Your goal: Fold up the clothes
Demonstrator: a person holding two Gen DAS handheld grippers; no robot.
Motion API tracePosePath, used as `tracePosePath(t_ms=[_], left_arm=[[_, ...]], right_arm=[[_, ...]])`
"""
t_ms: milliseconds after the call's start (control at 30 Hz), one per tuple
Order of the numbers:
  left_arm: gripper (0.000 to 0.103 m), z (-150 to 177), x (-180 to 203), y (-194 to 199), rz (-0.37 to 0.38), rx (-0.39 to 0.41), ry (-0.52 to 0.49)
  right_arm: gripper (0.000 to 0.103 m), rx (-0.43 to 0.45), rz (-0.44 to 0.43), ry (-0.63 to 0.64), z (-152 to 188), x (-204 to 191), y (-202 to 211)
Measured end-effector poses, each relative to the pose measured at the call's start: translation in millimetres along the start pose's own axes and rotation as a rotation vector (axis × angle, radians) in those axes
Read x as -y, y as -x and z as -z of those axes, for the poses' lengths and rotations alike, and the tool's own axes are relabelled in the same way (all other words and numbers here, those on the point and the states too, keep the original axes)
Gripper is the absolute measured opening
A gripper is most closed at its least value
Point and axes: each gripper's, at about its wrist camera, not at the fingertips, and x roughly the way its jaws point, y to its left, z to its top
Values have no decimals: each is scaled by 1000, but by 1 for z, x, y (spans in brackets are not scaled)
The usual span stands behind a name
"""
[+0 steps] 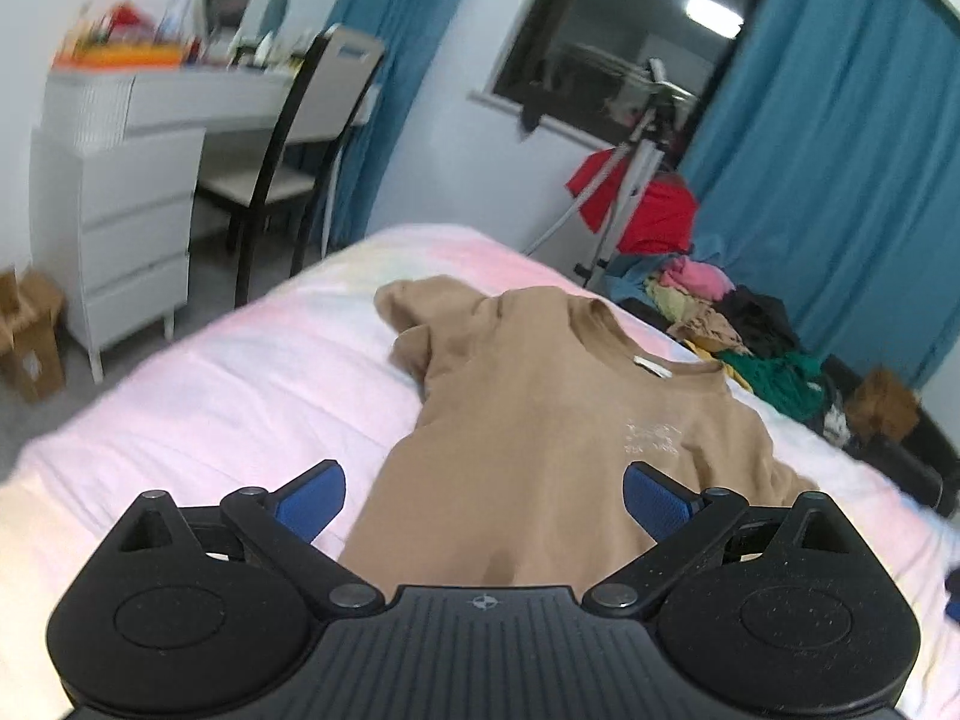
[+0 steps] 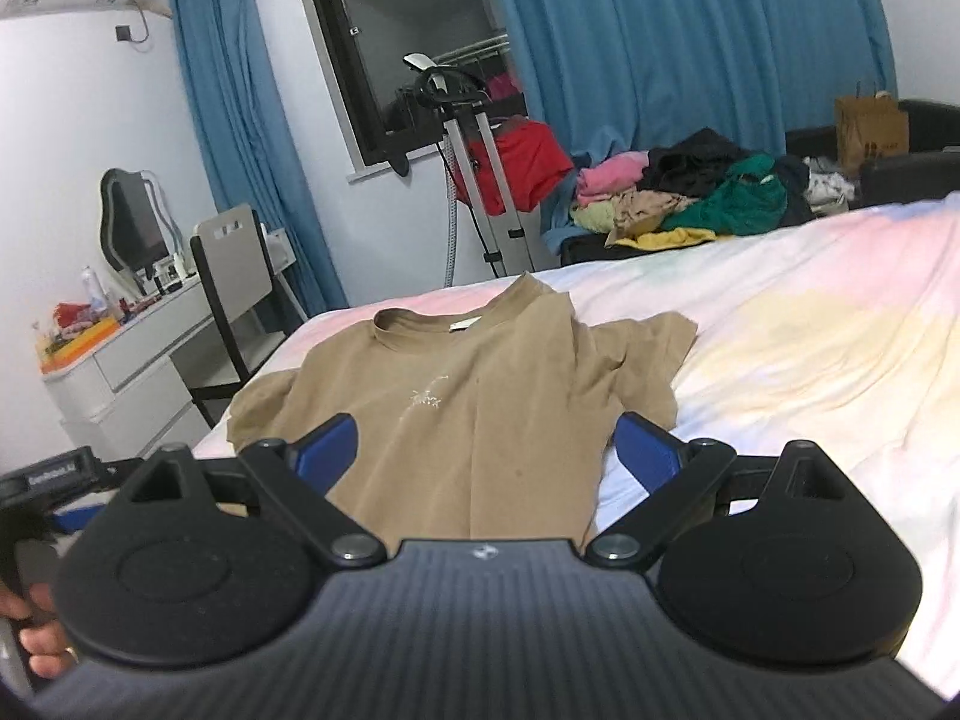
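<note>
A tan T-shirt [image 1: 540,408] lies face up on the pastel bed sheet [image 1: 228,396], collar away from me, a small white print on its chest. Its left sleeve is bunched up; in the right wrist view the tan T-shirt [image 2: 468,396] has its right sleeve spread flat. My left gripper [image 1: 483,501] is open, hovering over the shirt's lower part, blue pads wide apart and holding nothing. My right gripper [image 2: 486,453] is open too, just above the hem end of the shirt. The other gripper's body and a hand [image 2: 36,630] show at the lower left of the right wrist view.
A heap of mixed clothes [image 2: 690,198] lies beyond the bed's far side, by blue curtains. A tripod stand [image 2: 480,180] with a red garment stands near the window. A white dresser [image 1: 114,228] and a chair [image 1: 300,168] stand left of the bed. A cardboard box [image 1: 30,342] sits on the floor.
</note>
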Motion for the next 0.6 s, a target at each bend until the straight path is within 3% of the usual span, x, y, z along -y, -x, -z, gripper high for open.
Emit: tracePosePath(t_ms=[300,433,600], left_arm=[[97,-36,-60,-109,150,-77,390],[95,-42,-63,-155,183,-98,514],[90,-46,-62,-210,207,-122,653]], right_arm=[[94,-64,15,-33,20,8,-61],[94,-77,40,-49,24,14,-92],[94,-158,57,-77,33,25,-136]])
